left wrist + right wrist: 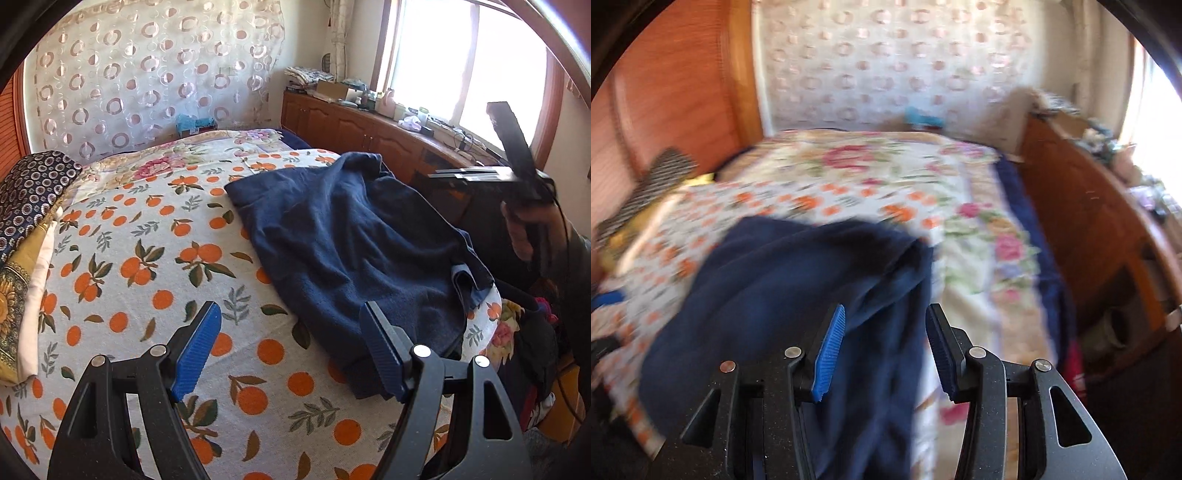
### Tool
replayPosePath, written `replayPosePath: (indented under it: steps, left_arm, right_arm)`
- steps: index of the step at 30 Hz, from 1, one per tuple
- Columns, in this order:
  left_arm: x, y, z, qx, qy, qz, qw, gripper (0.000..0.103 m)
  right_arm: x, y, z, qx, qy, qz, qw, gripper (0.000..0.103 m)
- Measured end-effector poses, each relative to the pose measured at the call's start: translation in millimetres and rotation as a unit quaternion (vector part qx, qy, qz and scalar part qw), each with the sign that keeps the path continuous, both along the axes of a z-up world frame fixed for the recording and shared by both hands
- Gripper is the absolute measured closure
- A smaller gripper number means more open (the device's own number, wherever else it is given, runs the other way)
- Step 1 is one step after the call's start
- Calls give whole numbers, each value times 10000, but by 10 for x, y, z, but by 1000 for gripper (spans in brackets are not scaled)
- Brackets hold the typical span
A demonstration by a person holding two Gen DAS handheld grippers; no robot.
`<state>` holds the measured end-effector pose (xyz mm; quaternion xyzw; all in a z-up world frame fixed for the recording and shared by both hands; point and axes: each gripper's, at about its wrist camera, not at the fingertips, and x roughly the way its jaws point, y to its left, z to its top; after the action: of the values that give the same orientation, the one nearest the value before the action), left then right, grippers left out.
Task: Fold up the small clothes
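A dark navy garment lies spread and rumpled on the orange-print bed cover, reaching to the bed's right edge. My left gripper is open and empty, hovering above the cover at the garment's near left edge. The right gripper's body shows held up in a hand at the far right. In the blurred right wrist view, my right gripper is open and empty above the same garment, whose right fold lies between and below its fingers.
A stack of folded fabrics sits at the bed's left edge. A wooden cabinet with clutter runs under the window on the right. A floral blanket covers the far bed. A wooden headboard stands left.
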<state>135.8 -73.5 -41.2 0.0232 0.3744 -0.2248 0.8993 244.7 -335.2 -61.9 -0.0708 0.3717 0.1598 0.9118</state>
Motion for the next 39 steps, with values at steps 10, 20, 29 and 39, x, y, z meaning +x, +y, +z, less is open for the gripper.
replayPosePath:
  steps: [10,20,29,39]
  left_arm:
    - [-54,-214,-92,38,254,-362,9990,25]
    - [-308,-381,-153,160,428,-814,9956,28]
    - [-288,-486,-284,-11,675,-1033,9924,83]
    - [-708,-598,-38,411,260,-1168,9920,91]
  right_arm:
    - [-555,153,-588,53,551,324,9979,65]
    - [-985,-147,-324,391,-54,97,9992,94]
    - [-945,-90,-564,476,25,-258,9985,94]
    - [-1199,-270,-522,330,-123,-447,9984,66]
